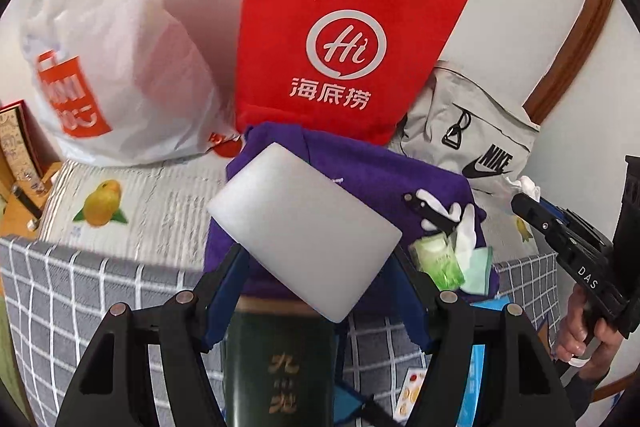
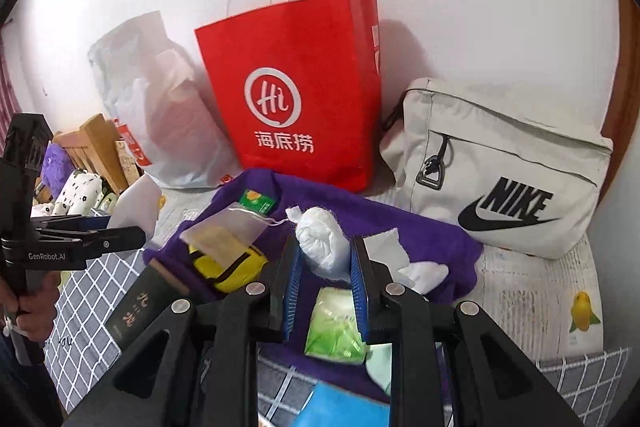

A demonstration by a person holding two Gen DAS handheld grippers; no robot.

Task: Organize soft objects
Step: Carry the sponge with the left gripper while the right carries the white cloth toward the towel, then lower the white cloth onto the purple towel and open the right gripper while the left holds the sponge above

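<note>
Nearest, left gripper (image 1: 320, 259) pinches one white foam slab (image 1: 304, 231); right gripper (image 2: 325, 259) pinches one white wad (image 2: 323, 241), both above one purple cloth (image 2: 420, 227). Behind: three bags — white plastic (image 1: 120, 67), red paper (image 1: 340, 27), grey Nike (image 2: 500, 167).

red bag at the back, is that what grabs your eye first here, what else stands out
Yes: the red paper bag stands upright against the white wall, between a white plastic bag and a grey Nike bag. Up front, the left gripper holds a pale foam block over the purple cloth.
</note>
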